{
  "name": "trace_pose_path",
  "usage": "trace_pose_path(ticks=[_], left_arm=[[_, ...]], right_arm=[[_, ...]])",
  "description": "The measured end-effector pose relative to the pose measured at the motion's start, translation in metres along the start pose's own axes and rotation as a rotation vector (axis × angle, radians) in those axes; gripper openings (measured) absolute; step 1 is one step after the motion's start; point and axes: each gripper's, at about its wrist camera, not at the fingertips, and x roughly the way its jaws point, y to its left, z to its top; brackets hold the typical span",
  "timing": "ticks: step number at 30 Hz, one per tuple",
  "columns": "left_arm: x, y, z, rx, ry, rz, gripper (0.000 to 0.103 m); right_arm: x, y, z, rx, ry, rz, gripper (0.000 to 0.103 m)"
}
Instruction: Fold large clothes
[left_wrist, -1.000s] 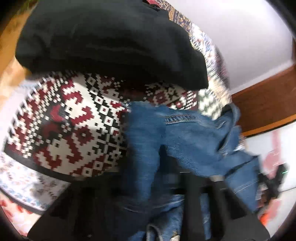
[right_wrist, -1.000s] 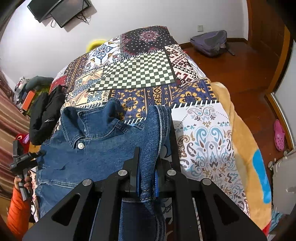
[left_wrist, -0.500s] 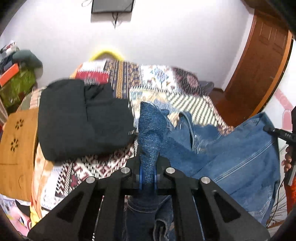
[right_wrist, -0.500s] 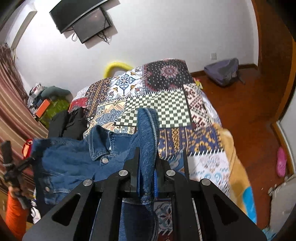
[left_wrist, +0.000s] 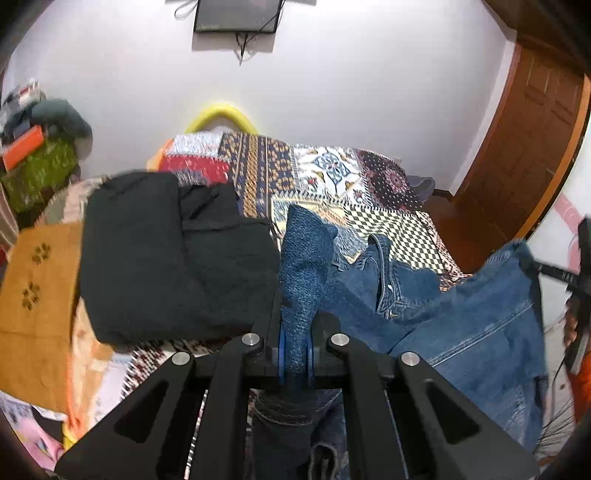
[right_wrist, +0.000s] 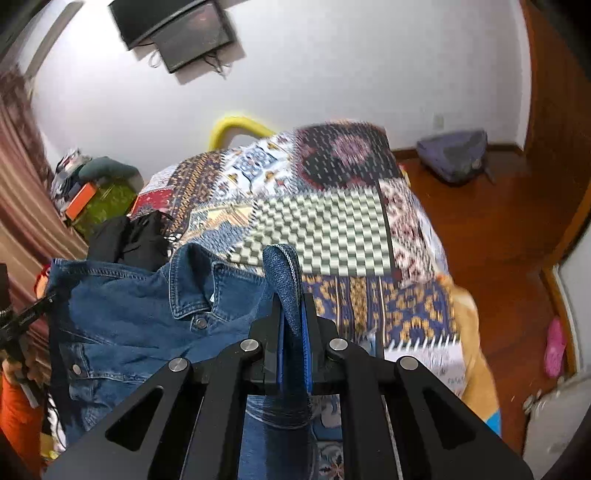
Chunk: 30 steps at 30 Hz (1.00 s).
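Observation:
A blue denim jacket (left_wrist: 461, 325) hangs lifted above the patchwork bed (left_wrist: 332, 173), stretched between my two grippers. My left gripper (left_wrist: 293, 314) is shut on a bunched fold of its denim, which sticks up past the fingers. In the right wrist view the jacket (right_wrist: 129, 306) shows its collar and buttons, and my right gripper (right_wrist: 291, 314) is shut on another fold of its edge. Each view shows the other gripper at its rim: the right one (left_wrist: 576, 273), the left one (right_wrist: 18, 321), held by a hand in an orange sleeve.
Black folded clothing (left_wrist: 170, 258) lies on the bed's left side beside an orange-brown blanket (left_wrist: 37, 295). A yellow bed rail (left_wrist: 221, 114), a wall screen (left_wrist: 236, 14), a wooden door (left_wrist: 535, 147), a grey bag (right_wrist: 454, 155) and a pink slipper (right_wrist: 554, 347) on the wooden floor surround the bed.
Both grippers have risen with the jacket, lifting it off the bed. The left view swung up from the bedspread to the wall and has rolled level.

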Motion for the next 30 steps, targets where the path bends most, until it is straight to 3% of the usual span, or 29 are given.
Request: trace_pose_path(ticks=[4, 6, 8, 13, 16, 17, 18, 19, 23, 27, 30], left_arm=[[-0.01, 0.002, 0.01, 0.015, -0.062, 0.046, 0.007], [-0.004, 0.005, 0.014, 0.018, -0.057, 0.064, 0.007], [0.014, 0.013, 0.014, 0.015, -0.017, 0.118, 0.008], [0.062, 0.057, -0.002, -0.065, 0.133, 0.241, 0.011], [0.07, 0.082, -0.012, -0.115, 0.142, 0.269, 0.024], [0.068, 0.088, -0.015, -0.129, 0.137, 0.284, 0.034], [0.066, 0.092, -0.018, -0.135, 0.131, 0.295, 0.045], [0.063, 0.094, -0.019, -0.135, 0.126, 0.304, 0.048], [0.045, 0.09, -0.025, -0.079, 0.131, 0.329, 0.052], [0.024, 0.072, -0.036, -0.001, 0.125, 0.346, 0.057], [0.006, 0.058, -0.045, 0.005, 0.104, 0.315, 0.059]], right_arm=[[0.008, 0.02, 0.023, -0.038, -0.028, -0.022, 0.007], [0.022, 0.025, 0.031, -0.044, -0.031, -0.056, 0.007], [0.04, 0.024, 0.035, -0.045, 0.004, -0.082, 0.007], [0.081, 0.01, 0.008, -0.147, 0.124, -0.258, 0.008], [0.079, -0.007, -0.005, -0.2, 0.134, -0.394, 0.008], [0.075, -0.015, -0.008, -0.197, 0.14, -0.416, 0.008], [0.069, -0.027, -0.011, -0.174, 0.145, -0.413, 0.008], [0.064, -0.033, -0.013, -0.153, 0.148, -0.403, 0.008], [0.03, -0.051, -0.024, -0.061, 0.154, -0.307, 0.008], [-0.006, -0.044, -0.037, -0.061, 0.113, -0.283, 0.008], [-0.022, -0.034, -0.044, -0.064, 0.099, -0.259, 0.009]])
